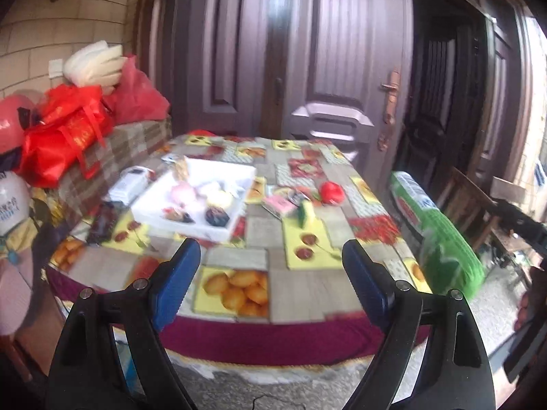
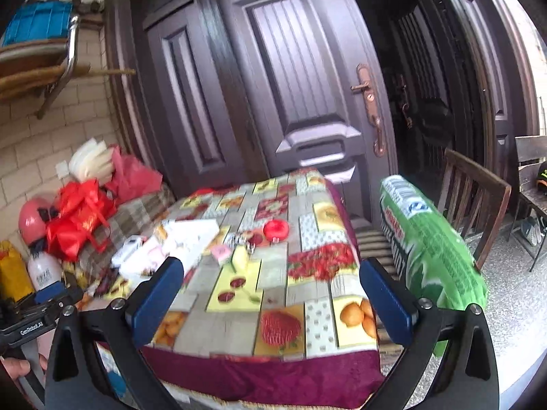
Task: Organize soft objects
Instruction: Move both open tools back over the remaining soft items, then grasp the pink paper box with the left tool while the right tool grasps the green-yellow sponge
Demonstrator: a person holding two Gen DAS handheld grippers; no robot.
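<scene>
A white tray sits on the fruit-patterned table, holding several small soft toys, pink, cream and dark. To its right lie a pink flat item, a yellow-green piece and a red round soft object. The same red object and white tray show in the right wrist view. My left gripper hangs open before the table's near edge, nothing between its blue pads. My right gripper is open too, held off the near edge with nothing in it.
A green printed sack leans at the table's right side, with a wooden chair behind it. Red bags and a pink helmet pile on the left. Dark doors stand behind. The other gripper and a hand show at lower left.
</scene>
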